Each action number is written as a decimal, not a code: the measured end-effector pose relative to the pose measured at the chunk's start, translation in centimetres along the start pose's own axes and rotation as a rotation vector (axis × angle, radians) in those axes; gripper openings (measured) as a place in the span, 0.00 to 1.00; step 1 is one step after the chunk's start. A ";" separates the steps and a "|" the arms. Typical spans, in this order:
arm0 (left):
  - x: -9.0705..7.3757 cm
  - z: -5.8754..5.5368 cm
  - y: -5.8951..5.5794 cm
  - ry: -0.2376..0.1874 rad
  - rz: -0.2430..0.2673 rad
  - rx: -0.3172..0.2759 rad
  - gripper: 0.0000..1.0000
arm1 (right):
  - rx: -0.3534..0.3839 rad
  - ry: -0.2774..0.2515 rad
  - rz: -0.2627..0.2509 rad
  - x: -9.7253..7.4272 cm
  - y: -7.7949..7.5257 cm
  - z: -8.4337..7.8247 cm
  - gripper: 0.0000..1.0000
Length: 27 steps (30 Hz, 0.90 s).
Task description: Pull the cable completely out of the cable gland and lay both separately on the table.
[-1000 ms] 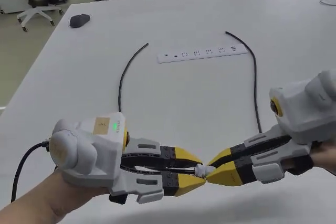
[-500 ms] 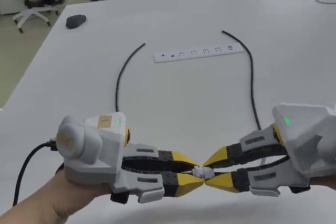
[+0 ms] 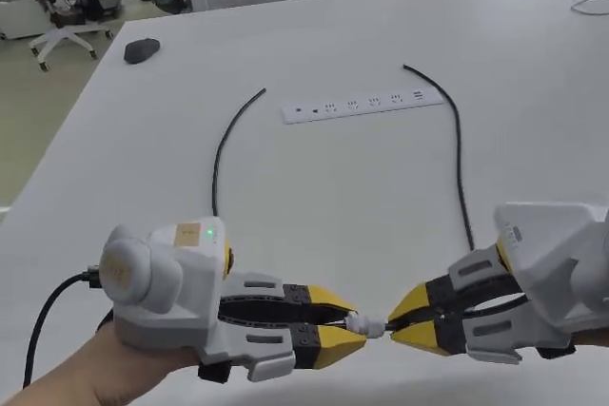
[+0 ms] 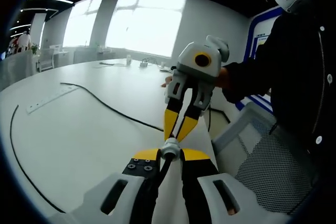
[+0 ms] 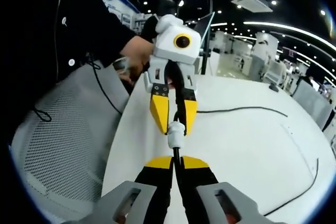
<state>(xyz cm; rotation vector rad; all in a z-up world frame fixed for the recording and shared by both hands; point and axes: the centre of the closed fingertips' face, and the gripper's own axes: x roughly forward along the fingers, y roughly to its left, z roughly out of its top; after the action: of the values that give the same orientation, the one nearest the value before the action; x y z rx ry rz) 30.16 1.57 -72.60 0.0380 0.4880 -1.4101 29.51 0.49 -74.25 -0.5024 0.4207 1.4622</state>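
A small white cable gland [image 3: 364, 324] hangs above the white table [image 3: 333, 197] near its front edge. My left gripper [image 3: 350, 325] is shut on the gland [image 4: 169, 148], and black cable runs back between its jaws. My right gripper [image 3: 398, 323] faces it tip to tip and is shut on the black cable just right of the gland [image 5: 175, 134]. The cable [image 3: 460, 159] runs from behind the right gripper up to the power strip. A second black stretch [image 3: 219, 154] curves up the table from behind the left gripper. The right gripper view has its own gripper [image 5: 176, 162] pinching the cable below the gland.
A white power strip [image 3: 364, 103] lies across the far middle of the table. A dark mouse [image 3: 142, 49] sits at the far left corner, with an office chair [image 3: 57, 16] beyond it. A black cord [image 3: 43, 306] trails from the left gripper's body.
The right gripper has drawn slightly to the right, so a small gap shows between its tips and the gland. Both grippers have stayed shut. The camera has shifted a little.
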 end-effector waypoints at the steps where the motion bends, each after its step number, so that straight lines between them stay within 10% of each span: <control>1: 0.0 -0.1 0.0 0.002 0.004 -0.007 0.15 | -0.015 0.005 -0.010 0.1 0.0 0.0 0.00; 11: -0.3 -0.1 0.4 0.002 0.027 0.033 0.15 | 0.030 0.100 -0.094 -1.3 -0.7 -2.0 0.00; 27: -1.0 0.3 1.7 -0.041 0.065 0.024 0.15 | 0.341 0.239 -0.370 -8.5 -4.1 -10.4 0.00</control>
<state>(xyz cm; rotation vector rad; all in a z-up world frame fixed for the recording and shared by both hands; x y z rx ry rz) 31.76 2.68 -72.45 0.0439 0.4327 -1.3507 33.38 -12.57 -77.82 -0.4520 0.7120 0.9520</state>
